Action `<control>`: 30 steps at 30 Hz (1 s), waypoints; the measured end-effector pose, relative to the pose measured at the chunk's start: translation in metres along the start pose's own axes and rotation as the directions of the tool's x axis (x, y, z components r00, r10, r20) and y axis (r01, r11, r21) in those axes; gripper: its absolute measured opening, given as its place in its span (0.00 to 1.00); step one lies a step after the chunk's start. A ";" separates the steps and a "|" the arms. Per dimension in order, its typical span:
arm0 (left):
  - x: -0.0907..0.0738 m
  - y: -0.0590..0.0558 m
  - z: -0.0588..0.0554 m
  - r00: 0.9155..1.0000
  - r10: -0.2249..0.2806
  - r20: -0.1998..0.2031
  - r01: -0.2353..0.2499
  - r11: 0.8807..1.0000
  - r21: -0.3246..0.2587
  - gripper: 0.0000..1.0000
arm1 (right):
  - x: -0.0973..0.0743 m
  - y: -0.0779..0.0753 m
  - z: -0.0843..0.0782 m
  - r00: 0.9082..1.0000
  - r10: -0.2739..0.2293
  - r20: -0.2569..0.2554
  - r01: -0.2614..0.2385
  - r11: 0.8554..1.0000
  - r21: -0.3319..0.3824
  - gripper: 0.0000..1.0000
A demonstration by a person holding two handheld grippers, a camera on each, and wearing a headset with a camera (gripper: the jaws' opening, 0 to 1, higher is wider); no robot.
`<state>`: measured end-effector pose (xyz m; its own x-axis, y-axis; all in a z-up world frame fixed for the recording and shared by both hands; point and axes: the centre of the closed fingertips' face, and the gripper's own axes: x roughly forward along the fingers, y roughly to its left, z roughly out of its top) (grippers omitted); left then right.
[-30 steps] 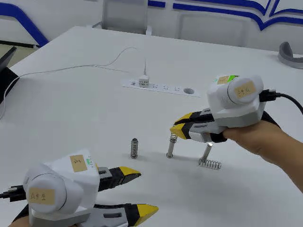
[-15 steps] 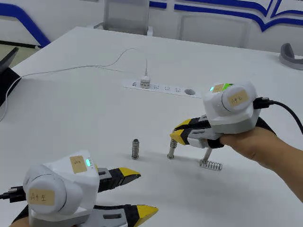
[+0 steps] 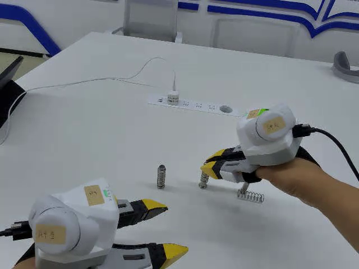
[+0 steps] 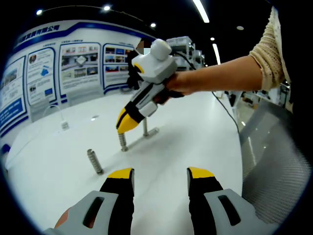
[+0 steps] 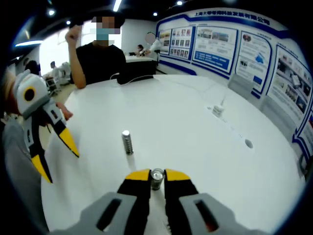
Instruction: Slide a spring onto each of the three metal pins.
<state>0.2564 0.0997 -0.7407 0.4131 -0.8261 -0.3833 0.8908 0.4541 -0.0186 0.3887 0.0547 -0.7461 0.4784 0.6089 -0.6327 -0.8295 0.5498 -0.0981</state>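
Note:
Three metal pins stand on the white table [image 3: 84, 134]. The left pin [image 3: 161, 176] [image 5: 127, 142] [image 4: 95, 161] wears a spring. On the middle pin [image 3: 203, 180] [image 4: 122, 141] sits a spring [image 5: 157, 178], and my right gripper [image 3: 210, 167] [image 5: 156, 177] is shut on it from above, low on the pin. The right pin [image 3: 245, 188] [image 4: 145, 128] is partly hidden behind that gripper; a loose spring [image 3: 250, 196] lies at its foot. My left gripper [image 3: 162, 230] [image 4: 160, 174] hovers open near the front edge, holding nothing.
A white power strip [image 3: 190, 103] with a plug and cable lies further back on the table. A dark screen [image 3: 8, 84] stands at the left edge, a chair [image 3: 148, 19] beyond the far edge. A person in black [image 5: 100, 54] sits across the table.
My right gripper has come down, taking the spring from the top of the middle pin to lower on it. The left gripper has stayed put.

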 end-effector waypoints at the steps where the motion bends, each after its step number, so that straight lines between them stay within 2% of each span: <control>1: 0.000 0.000 0.000 1.000 0.000 0.000 0.000 1.000 0.000 0.44 | 0.001 0.000 -0.001 1.000 0.001 -0.003 -0.001 1.000 0.000 0.11; 13: 0.001 0.001 -0.001 1.000 0.001 -0.001 -0.001 1.000 -0.004 0.44 | 0.006 0.000 -0.011 1.000 0.004 -0.029 -0.004 1.000 0.009 0.11; 30: 0.001 0.002 -0.001 1.000 0.003 0.000 -0.003 1.000 -0.003 0.44 | 0.006 -0.001 -0.010 1.000 -0.003 -0.024 0.003 1.000 0.001 0.13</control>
<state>0.2585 0.0996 -0.7418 0.4153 -0.8248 -0.3836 0.8892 0.4572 -0.0203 0.3899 0.0522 -0.7577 0.4740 0.5933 -0.6506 -0.8276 0.5524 -0.0992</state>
